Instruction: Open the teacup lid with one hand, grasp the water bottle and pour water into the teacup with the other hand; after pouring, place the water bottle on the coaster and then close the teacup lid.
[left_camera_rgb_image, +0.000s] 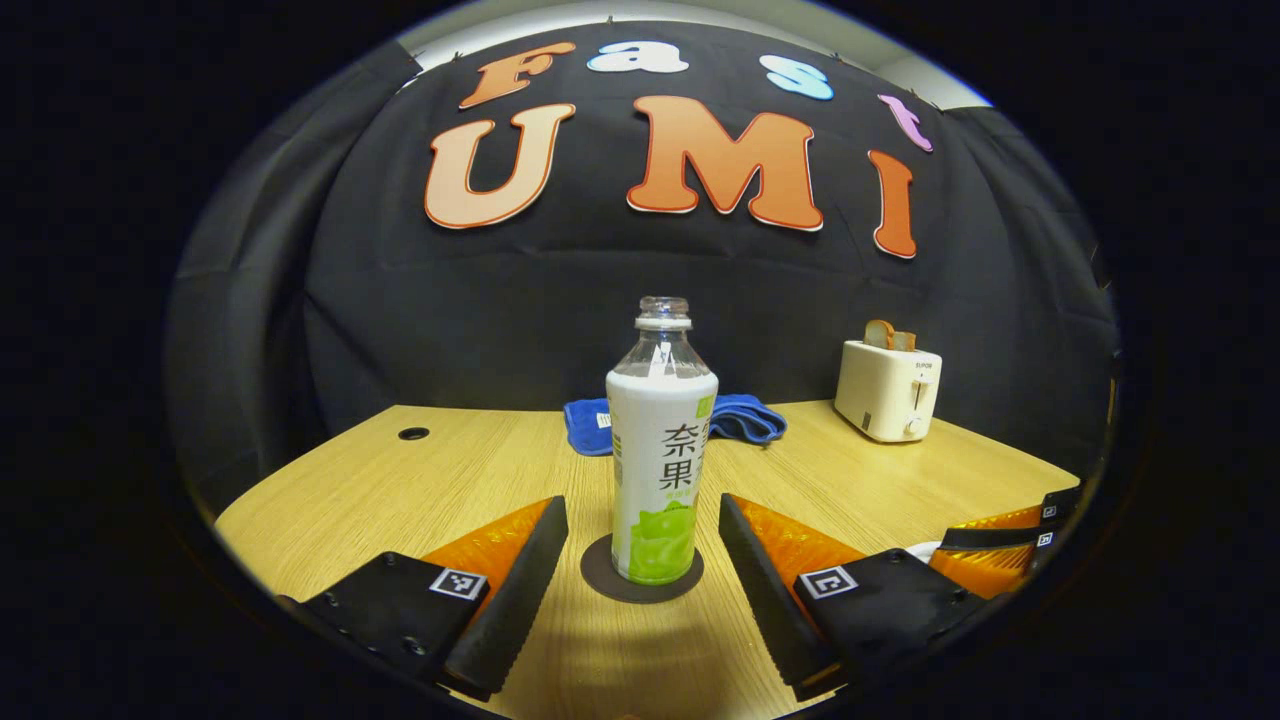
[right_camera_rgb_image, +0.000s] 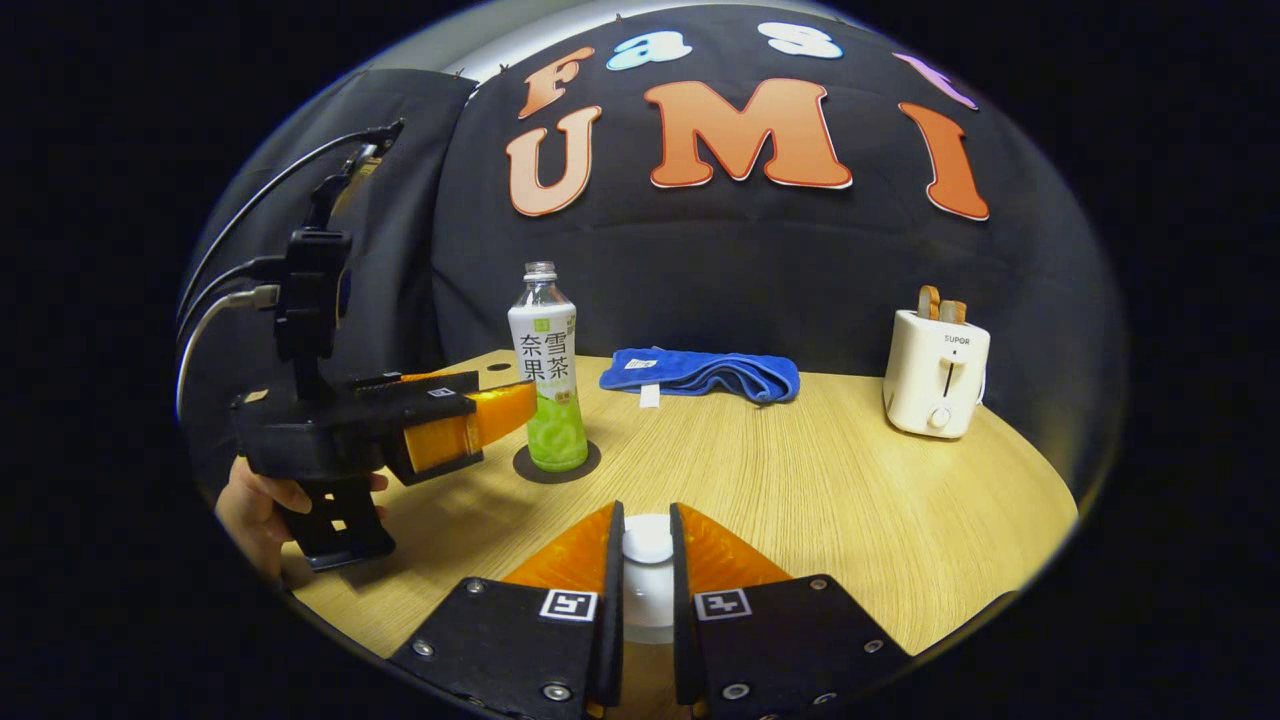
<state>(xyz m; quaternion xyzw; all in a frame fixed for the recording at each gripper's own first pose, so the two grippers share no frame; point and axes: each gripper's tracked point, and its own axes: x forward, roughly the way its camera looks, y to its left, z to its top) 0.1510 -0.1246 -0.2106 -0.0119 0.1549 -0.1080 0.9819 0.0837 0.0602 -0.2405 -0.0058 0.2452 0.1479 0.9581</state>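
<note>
A: Left gripper view puts the water bottle (left_camera_rgb_image: 660, 450) dead ahead of us, upright on the dark round coaster (left_camera_rgb_image: 640, 572) on the wooden table (left_camera_rgb_image: 400, 480). Our left gripper (left_camera_rgb_image: 640, 590) stands wide, 1 finger either side of the bottle's base, neither touching.

B: Agreed. In the right gripper view, our right gripper (right_camera_rgb_image: 645, 560) is narrowed around the white knob of the teacup lid (right_camera_rgb_image: 648, 545). Both fingers sit against it, so we read that as a hold on the lid, though the cup beneath is hidden by the fingers.

A: How do we expect the bottle to handle?

B: Thin clear plastic under a printed sleeve, cap off. We judge it light and squeezable, and the sleeve may be slick. We would take it at mid-body, on the sleeve, firmly but without crushing, since an open neck spills if the wall buckles.

A: Contents?

B: The neck looks clear and empty; the sleeve hides the level below, so we cannot tell how much is inside. We cannot see into the teacup either.

A: And behind?

B: A blue towel (right_camera_rgb_image: 705, 372) lies far centre, and a toaster (right_camera_rgb_image: 938, 372) with 2 slices stands far right, both well apart from our work.
</note>
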